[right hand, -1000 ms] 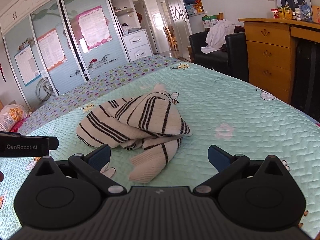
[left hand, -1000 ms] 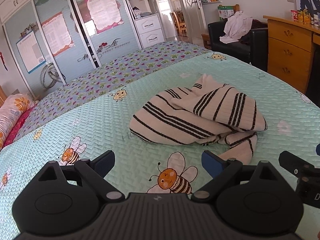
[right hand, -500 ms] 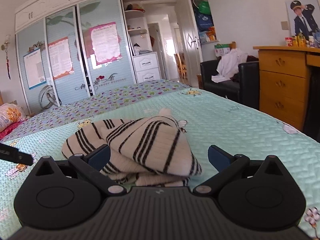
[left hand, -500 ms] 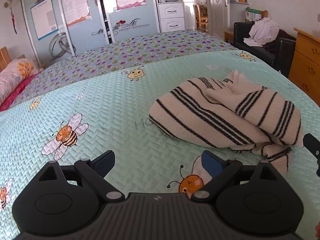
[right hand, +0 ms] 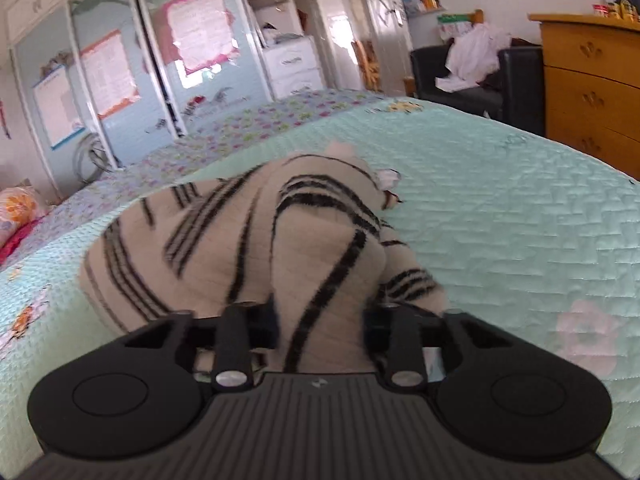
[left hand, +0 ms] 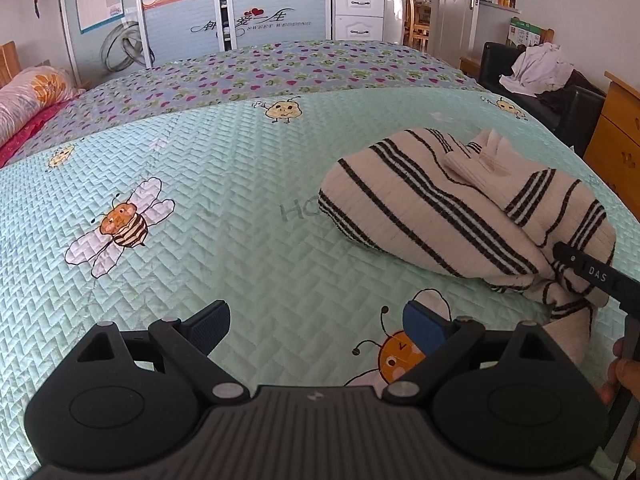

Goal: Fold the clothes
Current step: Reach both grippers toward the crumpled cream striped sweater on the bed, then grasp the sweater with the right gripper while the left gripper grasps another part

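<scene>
A cream sweater with black stripes [left hand: 452, 216] lies crumpled on the mint bee-print bedspread [left hand: 240, 220]. My left gripper [left hand: 316, 320] hovers open over bare bedspread, to the left of and nearer than the sweater, with nothing between its fingers. My right gripper [right hand: 320, 320] is pushed into the near side of the sweater [right hand: 280, 248]. Its jaws are closing, and a bunched fold of the knit is pinched between them. Seen from the left wrist, the right gripper's body [left hand: 592, 274] rests against the sweater's right end.
A purple flowered blanket [left hand: 280, 76] covers the far part of the bed, and a pillow [left hand: 28, 96] lies at far left. Beyond stand wardrobe doors [left hand: 180, 12], a black armchair with white clothes [right hand: 472, 72] and a wooden dresser [right hand: 592, 80]. A hand [left hand: 624, 368] shows at the right edge.
My right gripper moved forward and down into the sweater, and its wide-open jaws drew in around a fold. My left gripper shifted left and lower, so the sweater now sits to its right.
</scene>
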`<state>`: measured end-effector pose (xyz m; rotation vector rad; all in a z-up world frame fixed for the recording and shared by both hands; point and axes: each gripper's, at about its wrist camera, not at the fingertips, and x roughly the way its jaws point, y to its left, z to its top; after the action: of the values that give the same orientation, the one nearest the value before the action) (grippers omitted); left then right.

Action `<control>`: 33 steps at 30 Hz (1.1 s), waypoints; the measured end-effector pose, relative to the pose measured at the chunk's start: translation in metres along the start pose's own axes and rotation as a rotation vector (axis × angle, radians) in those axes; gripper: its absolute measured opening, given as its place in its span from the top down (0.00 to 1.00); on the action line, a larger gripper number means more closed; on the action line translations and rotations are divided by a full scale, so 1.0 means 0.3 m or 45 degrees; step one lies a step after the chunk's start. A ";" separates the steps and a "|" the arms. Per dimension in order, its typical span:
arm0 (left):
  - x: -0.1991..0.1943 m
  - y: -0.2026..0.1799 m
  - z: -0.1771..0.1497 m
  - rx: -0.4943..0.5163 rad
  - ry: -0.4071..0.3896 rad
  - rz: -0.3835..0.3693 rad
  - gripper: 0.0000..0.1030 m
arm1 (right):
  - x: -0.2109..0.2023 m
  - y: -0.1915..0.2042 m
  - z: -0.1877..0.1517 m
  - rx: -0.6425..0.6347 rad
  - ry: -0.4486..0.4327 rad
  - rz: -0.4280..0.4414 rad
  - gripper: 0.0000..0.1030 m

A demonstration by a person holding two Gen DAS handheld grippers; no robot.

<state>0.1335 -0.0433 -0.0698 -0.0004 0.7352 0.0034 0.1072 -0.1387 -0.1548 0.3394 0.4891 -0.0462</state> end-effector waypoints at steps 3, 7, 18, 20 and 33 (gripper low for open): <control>-0.010 0.020 -0.025 -0.052 0.003 -0.027 0.06 | -0.063 -0.006 -0.032 0.016 0.030 0.028 0.81; -0.008 0.042 -0.039 -0.103 0.008 -0.116 0.06 | -0.173 -0.031 -0.057 0.100 0.019 0.128 0.83; 0.378 0.115 0.021 -0.771 0.257 -0.556 0.05 | -0.176 -0.175 -0.193 0.351 -0.039 0.209 0.83; 0.441 0.113 0.027 -0.837 0.265 -0.568 0.05 | -0.156 -0.178 -0.213 0.360 -0.064 0.232 0.82; 0.623 -0.085 0.156 -0.725 0.138 -0.580 0.50 | -0.123 -0.238 -0.228 0.485 -0.094 0.355 0.81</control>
<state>0.3035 -0.0680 -0.1603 -0.7158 0.8088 -0.2232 0.0347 -0.1848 -0.2160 0.7737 0.3543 0.1206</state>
